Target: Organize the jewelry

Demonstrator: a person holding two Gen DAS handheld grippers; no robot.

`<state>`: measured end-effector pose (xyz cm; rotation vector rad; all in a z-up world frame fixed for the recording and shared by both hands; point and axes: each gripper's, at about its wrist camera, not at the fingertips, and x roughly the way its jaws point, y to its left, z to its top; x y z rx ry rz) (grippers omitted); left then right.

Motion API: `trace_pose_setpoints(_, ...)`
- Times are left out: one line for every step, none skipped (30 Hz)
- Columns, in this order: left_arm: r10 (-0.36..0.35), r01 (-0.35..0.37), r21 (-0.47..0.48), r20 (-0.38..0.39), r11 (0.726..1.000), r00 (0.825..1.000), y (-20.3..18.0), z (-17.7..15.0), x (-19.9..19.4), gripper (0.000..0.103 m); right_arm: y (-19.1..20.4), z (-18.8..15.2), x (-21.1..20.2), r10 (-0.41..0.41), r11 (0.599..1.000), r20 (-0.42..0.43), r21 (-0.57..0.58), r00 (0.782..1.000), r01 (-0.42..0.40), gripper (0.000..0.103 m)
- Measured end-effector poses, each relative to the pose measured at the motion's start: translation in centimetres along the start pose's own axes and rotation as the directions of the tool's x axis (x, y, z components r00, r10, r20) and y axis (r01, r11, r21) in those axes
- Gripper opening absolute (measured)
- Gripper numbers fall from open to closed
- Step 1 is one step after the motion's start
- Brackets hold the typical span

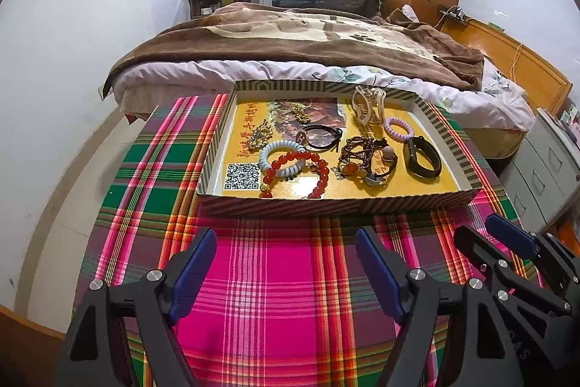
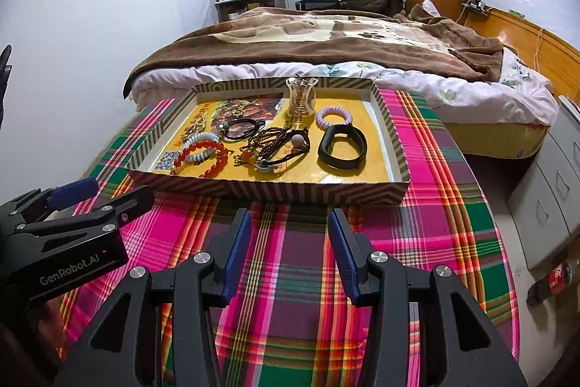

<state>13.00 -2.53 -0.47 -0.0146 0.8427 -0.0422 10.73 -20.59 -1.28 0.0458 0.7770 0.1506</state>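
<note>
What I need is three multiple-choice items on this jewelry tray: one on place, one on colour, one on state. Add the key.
1. Where does the black band lie?
A. in the right part of the tray
B. in the tray's far left corner
C. outside the tray

2. What colour is the coiled hair tie just behind that band?
A. green
B. purple
C. orange

3. How are the left claw and the right claw?
A. open and empty
B. shut on a bracelet
C. shut and empty

Answers: A, it sits near the tray's right wall; B, its coils are pale purple; A, each pair of fingers stands apart with nothing between.
</note>
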Motion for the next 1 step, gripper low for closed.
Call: trace_pose_setpoints(-0.001,0.001,-0.001,-0.002,1.000,1.000,0.01,-0.01,0.02,0.079,-0.06,-0.03,-0.03,0.001,1.000,0.000,0.001,1.000,-0.001,0.045)
